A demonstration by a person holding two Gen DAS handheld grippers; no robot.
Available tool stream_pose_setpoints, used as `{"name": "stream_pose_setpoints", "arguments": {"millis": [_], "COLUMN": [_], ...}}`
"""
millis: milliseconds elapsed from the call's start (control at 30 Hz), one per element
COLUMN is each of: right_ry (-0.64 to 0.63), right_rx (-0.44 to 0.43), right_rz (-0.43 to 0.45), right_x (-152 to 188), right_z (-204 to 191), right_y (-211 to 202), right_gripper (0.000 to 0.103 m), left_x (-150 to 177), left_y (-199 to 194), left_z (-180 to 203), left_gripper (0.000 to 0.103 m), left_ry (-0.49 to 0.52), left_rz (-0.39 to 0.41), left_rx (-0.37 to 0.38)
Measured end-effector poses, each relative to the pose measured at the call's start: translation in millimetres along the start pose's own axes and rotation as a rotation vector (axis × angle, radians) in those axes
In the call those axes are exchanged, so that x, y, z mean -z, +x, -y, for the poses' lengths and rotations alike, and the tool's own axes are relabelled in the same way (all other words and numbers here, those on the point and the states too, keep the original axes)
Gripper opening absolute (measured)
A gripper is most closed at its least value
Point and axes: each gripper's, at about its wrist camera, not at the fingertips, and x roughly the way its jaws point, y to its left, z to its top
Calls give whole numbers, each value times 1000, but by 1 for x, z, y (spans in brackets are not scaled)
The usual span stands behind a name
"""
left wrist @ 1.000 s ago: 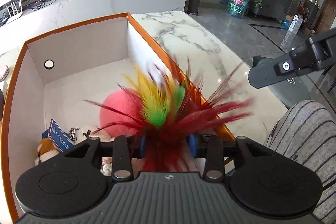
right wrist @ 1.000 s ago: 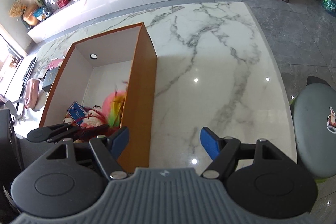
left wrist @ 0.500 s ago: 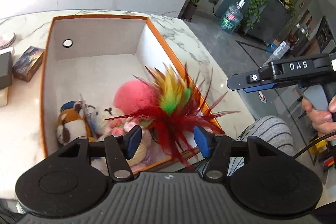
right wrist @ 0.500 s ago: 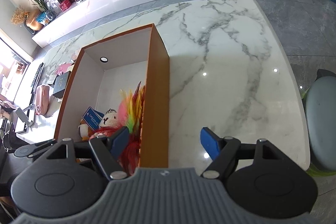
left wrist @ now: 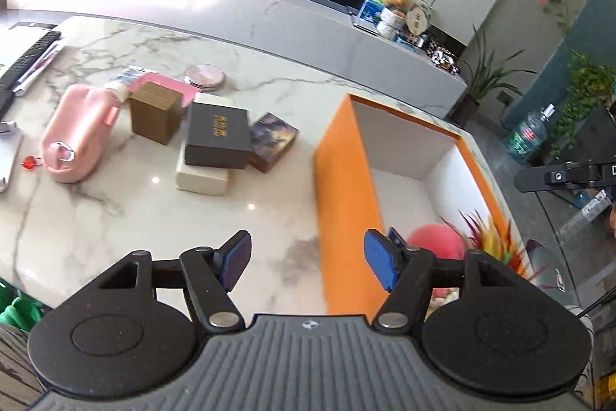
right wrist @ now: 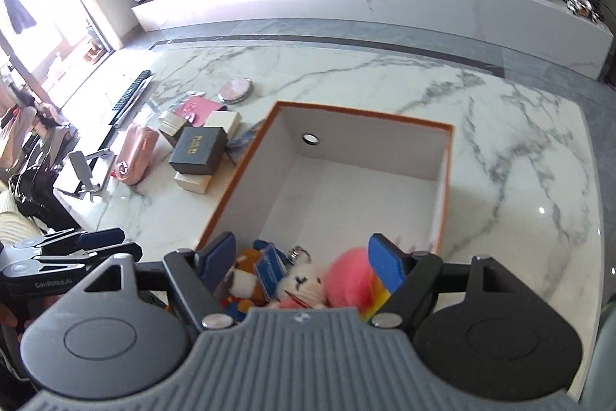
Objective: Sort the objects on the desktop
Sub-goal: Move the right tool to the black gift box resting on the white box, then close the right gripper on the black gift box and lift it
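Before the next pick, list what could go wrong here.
1. The black box sits stacked on the white box and touches the picture box; grabbing it may drag or topple its neighbours.
2. The left tool, jaws just opened and empty, hangs by the orange bin wall; a swing could clip it.
3. The feather toy pokes above the rim and might snag.

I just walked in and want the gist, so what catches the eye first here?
The orange box on the marble table, with a pink ball, bright feathers and small plush toys piled at its near end. Left of it, on the table, lie a black box stacked on a cream box and a pink pouch.
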Motion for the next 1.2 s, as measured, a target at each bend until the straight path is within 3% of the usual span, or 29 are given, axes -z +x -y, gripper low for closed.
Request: {"name": "stream_pose_setpoints", "arguments": {"millis": [200,300,400,467,600,767,900,1200], "right_ry": [-10,57,134,117,69,49,13,-1], "right_rx": [-117,-219,-280,-232,-44,13,74,154], "right_rz": [-64,-141,-240,-283,-291,-382,-392,-424], "right_x": [-50,-80,-104,-119,-136,-135,-130,-121], "right_z": [-42,-63,-84,-102,-127,-146,-157,-165], "right_y": [47,84,131,164,218,266,294,316], "right_gripper": [85,89,89,89,89,89,89,87], "left_x": [-7,-6,0,5,14,18,17,19], "left_y": [16,38,54,58,64,76,78,73], "left_z": [-31,-35,-39,-42,-53,-76,-94,-105], "left_gripper": [84,84,84,84,84,84,84,84], "left_ry": [89,159,177,176,138,58,-34,-58], "left_rz": [-33,-79,-66,-56,-60,-85,-73,-77], "left_rx": [-121,-162,-164,-148,-89,-73,29,45]}}
